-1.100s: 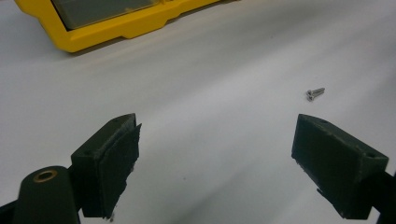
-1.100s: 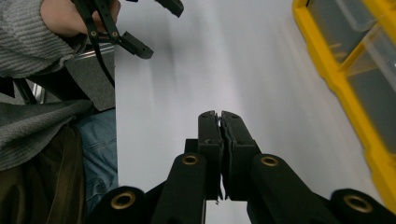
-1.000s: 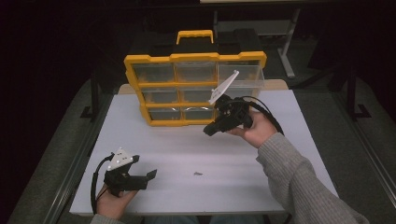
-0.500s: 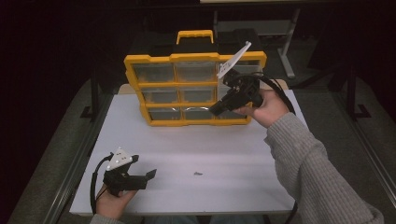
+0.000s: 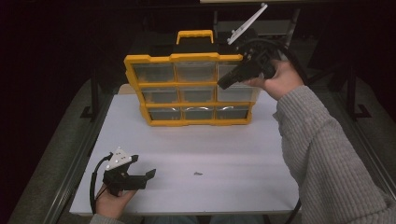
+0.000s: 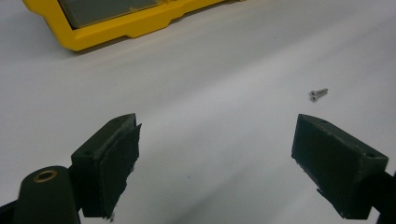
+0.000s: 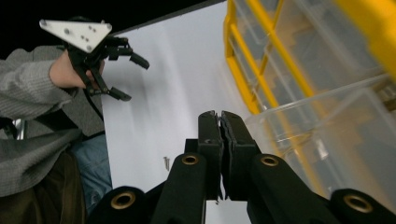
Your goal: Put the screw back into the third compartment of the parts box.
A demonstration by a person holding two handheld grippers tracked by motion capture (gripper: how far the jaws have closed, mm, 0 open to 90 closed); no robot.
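Note:
A yellow organizer [image 5: 187, 58] with clear drawers stands upright at the back of the white table [image 5: 261, 154]. My right gripper [image 5: 224, 84] is raised in front of its top right drawer [image 5: 227, 69], jaws shut with nothing visible between them. In the right gripper view the shut jaws [image 7: 219, 114] sit just left of a clear drawer rim [image 7: 327, 121] that juts out of the yellow frame [image 7: 243, 74]. My left gripper [image 5: 142, 167] rests open at the table's front left. A small screw [image 5: 198, 173] lies to its right, ahead of the open jaws [image 6: 217, 135] as the screw [image 6: 319, 93].
The organizer's black and yellow handle [image 5: 195, 37] sticks up at the back. A grey sleeve [image 5: 322, 154] reaches over the table's right side. The table's left edge has a metal rail [image 5: 79, 158]. The surroundings are dark.
My right gripper has risen and moved right, from the organizer's middle row up to its top right drawer, jaws staying shut. The left gripper has kept still.

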